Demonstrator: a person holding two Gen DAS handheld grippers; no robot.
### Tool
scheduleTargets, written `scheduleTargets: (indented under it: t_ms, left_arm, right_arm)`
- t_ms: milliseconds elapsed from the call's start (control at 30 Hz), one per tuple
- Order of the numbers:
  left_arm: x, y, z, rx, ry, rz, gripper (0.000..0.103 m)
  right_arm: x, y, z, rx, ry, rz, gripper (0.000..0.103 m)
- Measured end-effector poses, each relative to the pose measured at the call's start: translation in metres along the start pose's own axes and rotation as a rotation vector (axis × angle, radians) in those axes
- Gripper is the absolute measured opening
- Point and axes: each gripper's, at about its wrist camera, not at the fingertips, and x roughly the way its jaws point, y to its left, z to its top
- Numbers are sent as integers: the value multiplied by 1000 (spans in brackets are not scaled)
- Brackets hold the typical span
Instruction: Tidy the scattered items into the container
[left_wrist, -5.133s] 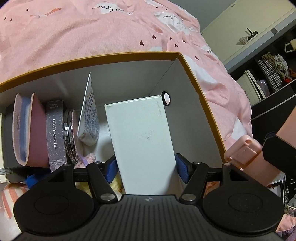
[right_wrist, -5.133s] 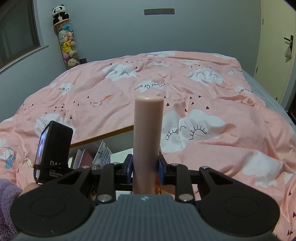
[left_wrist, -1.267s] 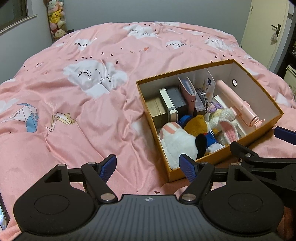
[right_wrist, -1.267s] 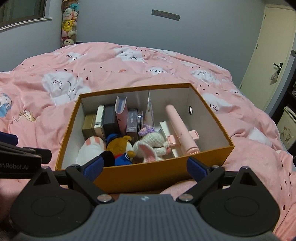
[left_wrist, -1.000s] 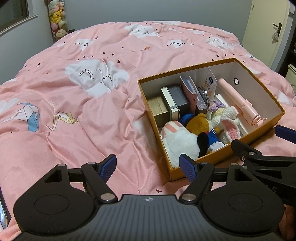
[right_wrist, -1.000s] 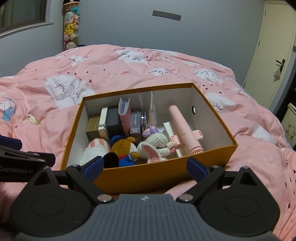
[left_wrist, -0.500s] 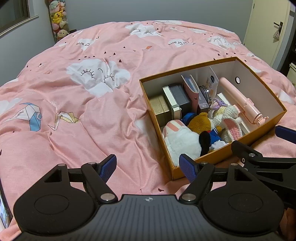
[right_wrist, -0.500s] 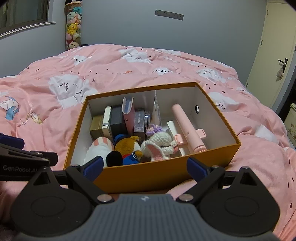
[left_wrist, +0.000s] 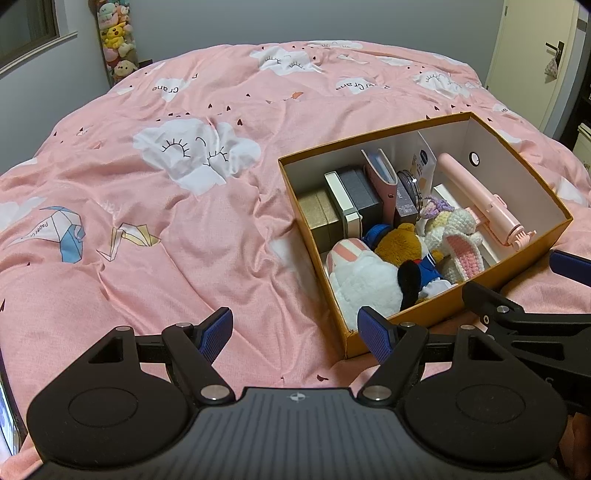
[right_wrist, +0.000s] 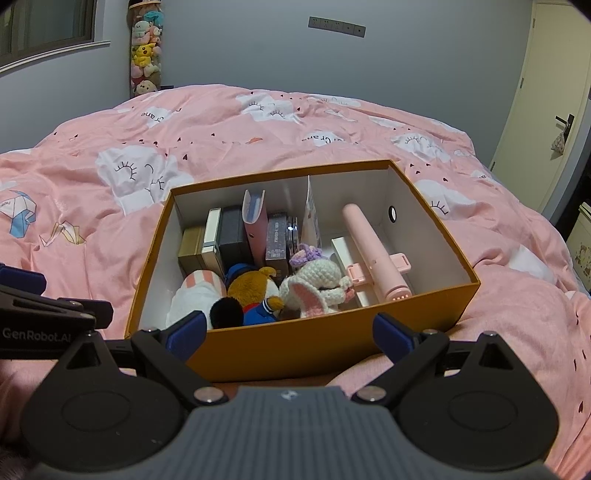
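Pink cloud-print duvet (left_wrist: 177, 236) shows no loose items. Orange cardboard box (right_wrist: 332, 350) near its right edge holds books upright at the back wall, plush toys (right_wrist: 255, 291) at the front wall, likely packed for space. Left gripper (left_wrist: 295, 330) and right gripper (right_wrist: 291, 328) hover spread, empty.

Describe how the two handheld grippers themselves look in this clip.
Both the left gripper and right gripper have black linkage arms with silver screws, ribbed grey bodies and blue ribbed finger pads. White "GenRobot.AI" lettering marks the left one's side.

You can read "GenRobot.AI" on the left gripper (right_wrist: 44, 334) body in your right wrist view, and "Crane" plus "Paper" printed on the pink duvet (left_wrist: 166, 89) in your left.
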Motion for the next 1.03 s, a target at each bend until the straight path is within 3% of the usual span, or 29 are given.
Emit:
scheduleTargets:
  t_ms: [1033]
  left_arm:
    - [-2, 1, 1, 7, -6, -9, 88]
  right_arm:
    - [5, -2, -3, -2, 32, -11, 97]
